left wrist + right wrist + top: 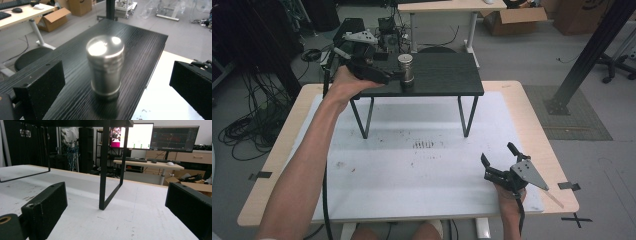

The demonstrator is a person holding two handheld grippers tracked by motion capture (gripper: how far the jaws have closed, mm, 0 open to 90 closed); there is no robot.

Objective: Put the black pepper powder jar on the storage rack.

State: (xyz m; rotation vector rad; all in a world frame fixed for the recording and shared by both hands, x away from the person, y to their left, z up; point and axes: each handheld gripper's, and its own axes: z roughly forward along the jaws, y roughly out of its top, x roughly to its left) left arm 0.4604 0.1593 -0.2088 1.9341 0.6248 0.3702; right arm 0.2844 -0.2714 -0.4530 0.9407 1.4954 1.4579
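A white-topped table (377, 190) is seen carrying a small black raised shelf (447, 75) on thin metal legs, and on that shelf, near its left end, a steel canister (406, 70) is stood upright. The left hand-held gripper (397, 76) is held level with the canister, its jaws spread wide to either side, and no contact appears to be made, though the high view is too small to be sure. The right hand-held gripper (498, 156) is kept low over the table's near right corner, jaws spread apart with nothing between them.
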